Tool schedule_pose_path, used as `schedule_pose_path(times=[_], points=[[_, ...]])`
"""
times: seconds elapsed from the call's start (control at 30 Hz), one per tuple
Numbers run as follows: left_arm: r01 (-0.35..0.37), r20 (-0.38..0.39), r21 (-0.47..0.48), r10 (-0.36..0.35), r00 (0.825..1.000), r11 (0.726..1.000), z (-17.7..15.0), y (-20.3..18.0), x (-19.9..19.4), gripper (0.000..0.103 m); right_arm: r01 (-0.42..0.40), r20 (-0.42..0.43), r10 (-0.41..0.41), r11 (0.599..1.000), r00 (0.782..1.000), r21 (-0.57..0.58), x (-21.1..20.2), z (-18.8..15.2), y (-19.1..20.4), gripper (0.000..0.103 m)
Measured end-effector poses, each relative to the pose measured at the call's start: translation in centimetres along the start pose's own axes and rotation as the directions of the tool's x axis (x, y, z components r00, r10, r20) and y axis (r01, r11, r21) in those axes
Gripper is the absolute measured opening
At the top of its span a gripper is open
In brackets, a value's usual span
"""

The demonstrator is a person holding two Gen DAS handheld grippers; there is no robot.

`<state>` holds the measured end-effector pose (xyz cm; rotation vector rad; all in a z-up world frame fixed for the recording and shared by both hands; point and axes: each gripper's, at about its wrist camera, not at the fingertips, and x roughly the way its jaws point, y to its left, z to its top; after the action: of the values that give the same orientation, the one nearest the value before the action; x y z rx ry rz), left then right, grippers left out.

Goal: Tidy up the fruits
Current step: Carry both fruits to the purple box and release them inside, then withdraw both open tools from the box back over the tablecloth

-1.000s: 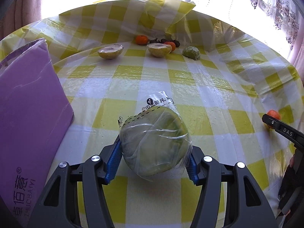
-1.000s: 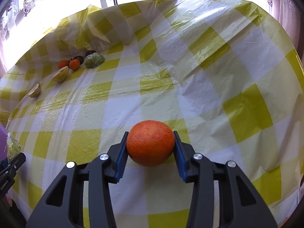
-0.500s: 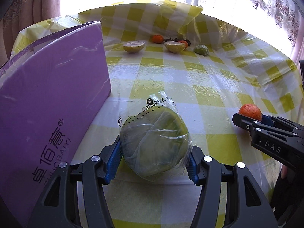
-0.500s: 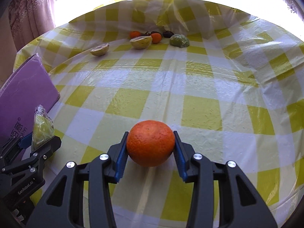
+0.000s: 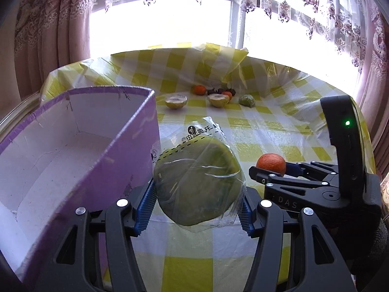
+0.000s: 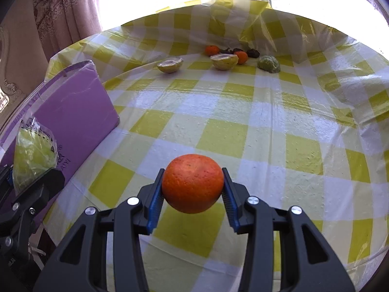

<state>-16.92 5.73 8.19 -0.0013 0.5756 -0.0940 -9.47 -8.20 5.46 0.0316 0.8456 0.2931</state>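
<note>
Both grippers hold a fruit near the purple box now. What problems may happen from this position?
1. The wrapped green fruit in the left gripper hangs beside the purple box wall; it may hit the rim on the way in.
2. Its loose plastic wrap looks slippery, so it may slide from the pads.
3. The right gripper with the orange is close to the left one; they may collide.

Both wrist views look forward and down across the tabletop point(image 5: 267, 121) toward the window point(image 5: 170, 19); each catches the other hand-held gripper, the box point(image 6: 80, 112) and far fruits.
</note>
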Motion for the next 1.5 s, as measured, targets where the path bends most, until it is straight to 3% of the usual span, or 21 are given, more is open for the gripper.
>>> schedule_pose_path(times=[0.1,0.27,0.37,0.47,0.53,0.63,0.7,0.73,0.77,0.83,0.9,1.0,1.13,1.27,1.4,1.5], points=[[-0.031,0.084,-0.032,0.033,0.996,0.999,1.1,1.5,-3.2,0.056,-0.043,0.056,0.046,0.998,0.997,-0.056,-1.7,1.3,2.6,0.044],[-0.149,0.154,-0.133,0.169,0.973,0.98,2.1,5.8,-6.7,0.056,-0.128,0.162,0.157,0.975,0.974,-0.181,-4.5,3.9,7.7,0.044],[-0.245,0.135,-0.191,0.272,0.953,0.951,2.3,8.7,-7.7,0.056,-0.184,0.18,0.234,0.949,0.955,-0.256,-5.1,5.3,11.1,0.044],[-0.301,0.049,-0.265,0.325,0.945,0.916,1.9,12.4,-7.5,0.056,-0.214,0.162,0.277,0.921,0.947,-0.325,-4.3,6.4,14.8,0.044],[-0.313,-0.024,-0.303,0.321,0.947,0.9,1.7,14.5,-6.8,0.056,-0.242,0.129,0.305,0.901,0.944,-0.359,-3.3,7.0,17.3,0.044],[-0.367,-0.208,-0.273,0.318,0.925,0.889,1.3,16.9,-4.6,0.057,-0.254,0.01,0.284,0.869,0.959,-0.424,-0.8,7.5,21.2,0.044],[-0.326,-0.334,-0.296,0.223,0.916,0.898,0.6,18.8,-3.1,0.057,-0.235,-0.101,0.213,0.85,0.972,-0.471,1.4,7.5,23.4,0.044],[-0.306,-0.398,-0.295,0.175,0.901,0.905,0.2,19.5,-2.4,0.057,-0.243,-0.171,0.181,0.839,0.969,-0.487,2.6,7.4,24.1,0.046],[-0.282,-0.431,-0.301,0.133,0.892,0.911,0.0,20.0,-2.1,0.057,-0.213,-0.184,0.133,0.818,0.974,-0.534,3.0,7.4,25.0,0.046],[-0.276,-0.455,-0.276,0.127,0.881,0.921,-0.1,20.1,-1.6,0.058,-0.206,-0.242,0.078,0.797,0.967,-0.568,3.6,7.6,26.0,0.046],[-0.287,-0.484,-0.241,0.141,0.864,0.927,-0.4,19.8,-1.3,0.058,-0.274,-0.355,0.079,0.793,0.931,-0.544,4.4,7.8,26.7,0.046],[-0.28,-0.487,-0.224,0.141,0.862,0.934,-0.6,19.6,-1.1,0.06,-0.204,-0.317,0.007,0.779,0.948,-0.592,4.3,7.9,27.2,0.059],[-0.28,-0.494,-0.209,0.146,0.857,0.937,-0.8,19.5,-1.1,0.064,-0.204,-0.314,0.017,0.794,0.949,-0.572,4.4,7.7,26.4,0.07],[-0.267,-0.49,-0.227,0.127,0.862,0.936,-0.9,19.6,-1.5,0.068,-0.186,-0.279,0.014,0.778,0.96,-0.6,4.1,6.6,26.6,0.072],[-0.27,-0.481,-0.241,0.127,0.867,0.932,-0.4,19.8,-1.5,0.069,-0.2,-0.265,0.049,0.789,0.963,-0.581,4.4,7.1,25.8,0.072],[-0.32,-0.436,-0.22,0.2,0.877,0.922,0.6,19.5,-2.4,0.082,-0.216,-0.219,0.11,0.806,0.969,-0.551,3.4,7.7,25.0,0.072]])
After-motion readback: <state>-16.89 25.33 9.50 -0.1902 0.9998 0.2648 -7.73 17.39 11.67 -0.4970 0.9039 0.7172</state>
